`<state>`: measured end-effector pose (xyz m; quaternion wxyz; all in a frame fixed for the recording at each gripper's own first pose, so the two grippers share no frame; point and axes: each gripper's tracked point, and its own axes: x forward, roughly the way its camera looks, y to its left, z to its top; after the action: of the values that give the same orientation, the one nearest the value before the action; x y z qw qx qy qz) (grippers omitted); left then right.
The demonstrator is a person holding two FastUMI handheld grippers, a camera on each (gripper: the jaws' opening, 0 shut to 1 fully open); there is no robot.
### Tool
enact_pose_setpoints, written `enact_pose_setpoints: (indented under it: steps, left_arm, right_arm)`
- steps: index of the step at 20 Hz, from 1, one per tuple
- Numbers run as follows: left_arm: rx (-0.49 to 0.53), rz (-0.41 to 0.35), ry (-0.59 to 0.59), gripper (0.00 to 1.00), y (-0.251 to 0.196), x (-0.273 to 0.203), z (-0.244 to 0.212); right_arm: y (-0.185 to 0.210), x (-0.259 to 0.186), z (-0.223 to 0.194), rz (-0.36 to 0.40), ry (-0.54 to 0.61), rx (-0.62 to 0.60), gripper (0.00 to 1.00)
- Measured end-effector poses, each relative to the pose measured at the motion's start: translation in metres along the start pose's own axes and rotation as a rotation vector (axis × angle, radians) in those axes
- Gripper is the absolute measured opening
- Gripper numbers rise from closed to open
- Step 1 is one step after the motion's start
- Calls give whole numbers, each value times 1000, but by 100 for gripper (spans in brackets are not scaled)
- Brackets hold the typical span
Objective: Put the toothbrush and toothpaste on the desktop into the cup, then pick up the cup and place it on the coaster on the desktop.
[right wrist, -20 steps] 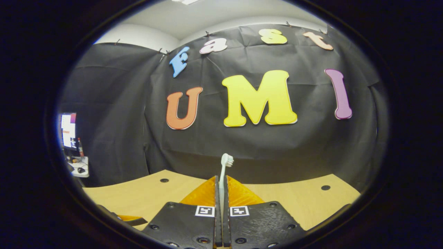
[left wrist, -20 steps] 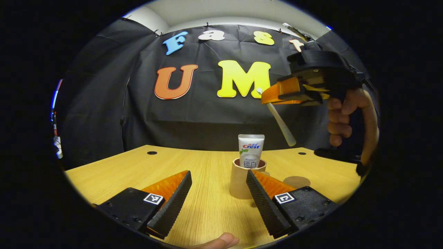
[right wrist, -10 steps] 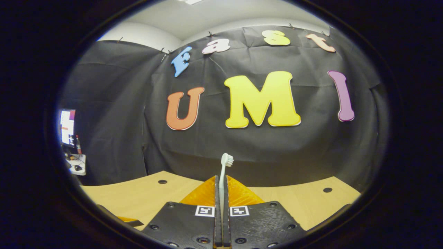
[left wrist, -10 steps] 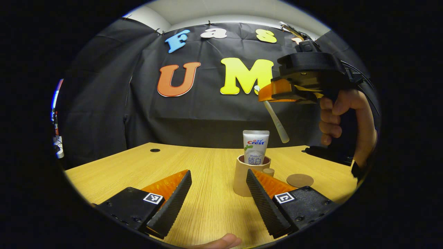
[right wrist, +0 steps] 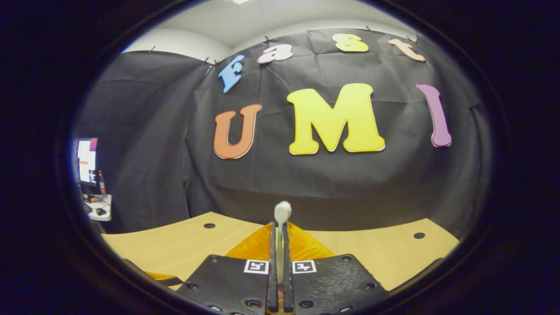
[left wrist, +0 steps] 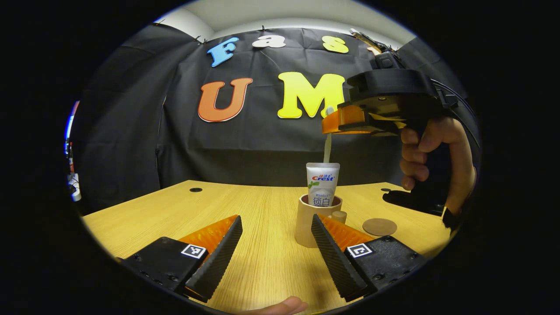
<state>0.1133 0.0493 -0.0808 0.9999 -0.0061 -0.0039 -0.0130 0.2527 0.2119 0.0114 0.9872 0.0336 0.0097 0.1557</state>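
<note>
Toothbrush (left wrist: 327,148), clamped by right gripper (left wrist: 329,124), hangs at 12 o'clock above Crest toothpaste (left wrist: 322,183) in cup (left wrist: 307,225); left gripper (left wrist: 275,245) gapes.

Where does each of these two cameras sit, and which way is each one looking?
Left gripper view: rides the open left claw, low over the desk, facing the cup holding toothpaste; a fingertip shows.
Right gripper view: rides the right claw, higher, facing the wall; its fingers flank a toothbrush.
Shared: desk, toothbrush, right claw and hand.
</note>
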Motion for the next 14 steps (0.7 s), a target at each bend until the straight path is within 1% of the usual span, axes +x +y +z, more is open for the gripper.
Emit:
enact_pose_setpoints:
  steps: [6, 7, 8, 9, 10, 13, 14]
  left_arm:
    - [0, -1, 0, 100, 0, 0, 0]
    - [-1, 0, 0, 100, 0, 0, 0]
    - [-1, -1, 1, 100, 0, 0, -1]
    - [-1, 0, 3, 100, 0, -1, -1]
    - [0, 2, 5, 100, 1, 0, -1]
    - [1, 8, 13, 100, 1, 0, -3]
    - [1, 9, 15, 100, 1, 0, -3]
  right_arm:
    - [0, 0, -5, -2, 19, -2, 5]
    - [2, -1, -4, 5, 24, -2, 7]
    - [3, -2, -5, 3, 24, -2, 13]
    - [3, -3, -3, 8, 25, -3, 23]
    - [4, -6, -5, 11, 30, -6, 27]
    - [10, -11, -10, 33, 57, -43, 88]
    - [13, -12, -14, 39, 68, -66, 92]
